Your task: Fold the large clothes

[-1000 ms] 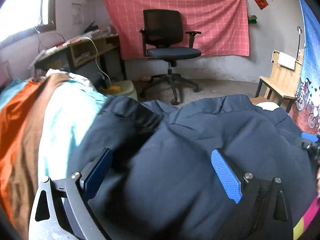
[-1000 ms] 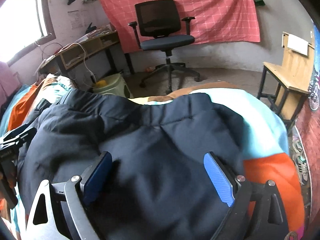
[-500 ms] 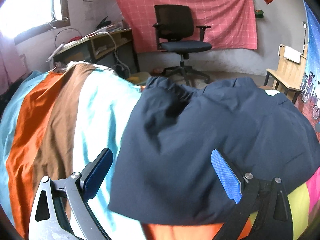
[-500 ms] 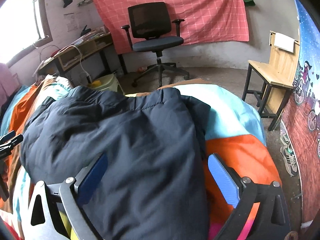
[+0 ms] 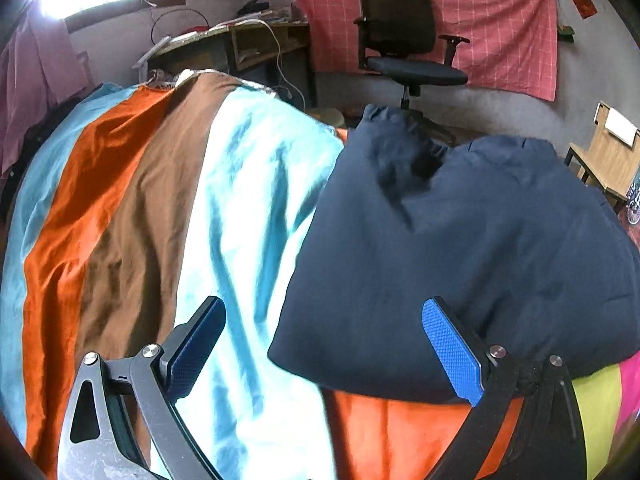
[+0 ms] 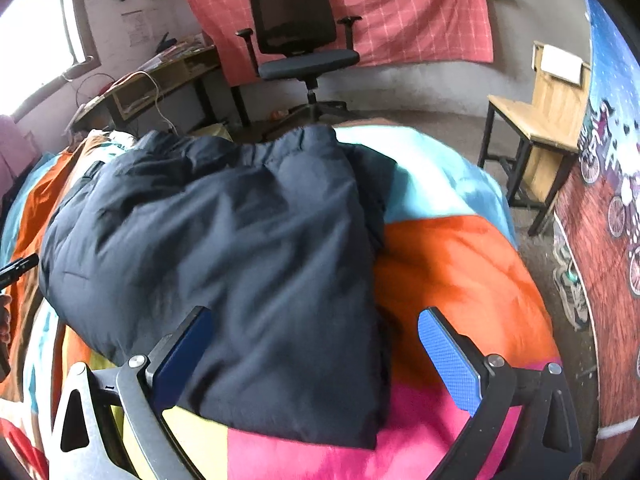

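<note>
One navy padded jacket (image 6: 240,248), folded, lies on one striped bedspread (image 5: 240,200). Left gripper (image 5: 324,344): jaws wide, nothing held, jacket at 2 o'clock. Right gripper (image 6: 316,356): jaws just opened fully, jacket's near edge between them, unpinched. One office chair (image 6: 300,40) at 12 o'clock.

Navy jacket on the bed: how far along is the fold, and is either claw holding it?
Done: the navy jacket lies as a compact folded bundle on the striped bedspread. In hand: nothing; the left claw and right claw both stand open, no fabric pinched. Left: perhaps tidying the bunched far edge; whether another fold is wanted is not visible.
</note>
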A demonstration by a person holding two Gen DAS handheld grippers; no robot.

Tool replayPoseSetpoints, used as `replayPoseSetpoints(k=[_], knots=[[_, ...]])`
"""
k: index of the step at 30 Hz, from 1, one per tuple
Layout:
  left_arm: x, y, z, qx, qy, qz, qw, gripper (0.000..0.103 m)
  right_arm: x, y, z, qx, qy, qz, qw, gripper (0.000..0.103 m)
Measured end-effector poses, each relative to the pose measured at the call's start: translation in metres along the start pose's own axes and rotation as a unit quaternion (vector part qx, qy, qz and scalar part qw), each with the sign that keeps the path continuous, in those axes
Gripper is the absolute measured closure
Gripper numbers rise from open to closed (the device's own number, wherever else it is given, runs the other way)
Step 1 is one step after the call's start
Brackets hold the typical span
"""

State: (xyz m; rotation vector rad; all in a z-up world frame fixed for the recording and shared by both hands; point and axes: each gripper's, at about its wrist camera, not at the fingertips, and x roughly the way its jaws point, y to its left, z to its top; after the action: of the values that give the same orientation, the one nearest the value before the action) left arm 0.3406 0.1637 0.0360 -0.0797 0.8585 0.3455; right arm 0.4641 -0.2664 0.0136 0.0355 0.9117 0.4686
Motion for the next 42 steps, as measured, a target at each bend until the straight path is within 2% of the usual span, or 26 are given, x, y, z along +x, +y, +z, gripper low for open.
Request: replayPoseSetpoints(k=[5,9,17,23,30,32,36,42], knots=[[0.010,0.018,-0.004,-0.016,0.025,-0.003,0.9995,0.006,0.005,-0.015,-0.010,0.022,0.024,-0.004,0.999,0.000],[0.016,0.031,0.006,-0.028,0.033,-0.026,0.9987,0.006,0.007,-0.025,-0.010,0.044,0.030,-0.002,0.999,0.000],[0.037,0.030,0.049,-0.014,0.027,-0.057,0.9979,0.006,0.015,-0.036,0.012,0.088,0.007,0.030,0.996,0.000],[0.065,0.023,0.063,-0.003,0.032,-0.094,0.9950,0.006,0.046,-0.040,0.032,0.122,0.019,0.060,0.991,0.000],[0.093,0.025,0.075,-0.020,0.028,-0.127,0.9913,0.006,0.083,-0.053,0.043,0.163,0.041,0.105,0.980,0.000],[0.103,0.026,0.079,-0.025,0.032,-0.139,0.9895,0.006,0.094,-0.059,0.044,0.177,0.052,0.124,0.975,0.000],[0.117,0.030,0.086,-0.038,0.041,-0.171,0.9836,0.005,0.104,-0.066,0.048,0.169,0.059,0.145,0.973,0.000],[0.141,0.039,0.100,-0.063,0.065,-0.222,0.9709,0.005,0.119,-0.071,0.052,0.165,0.080,0.188,0.965,0.000]])
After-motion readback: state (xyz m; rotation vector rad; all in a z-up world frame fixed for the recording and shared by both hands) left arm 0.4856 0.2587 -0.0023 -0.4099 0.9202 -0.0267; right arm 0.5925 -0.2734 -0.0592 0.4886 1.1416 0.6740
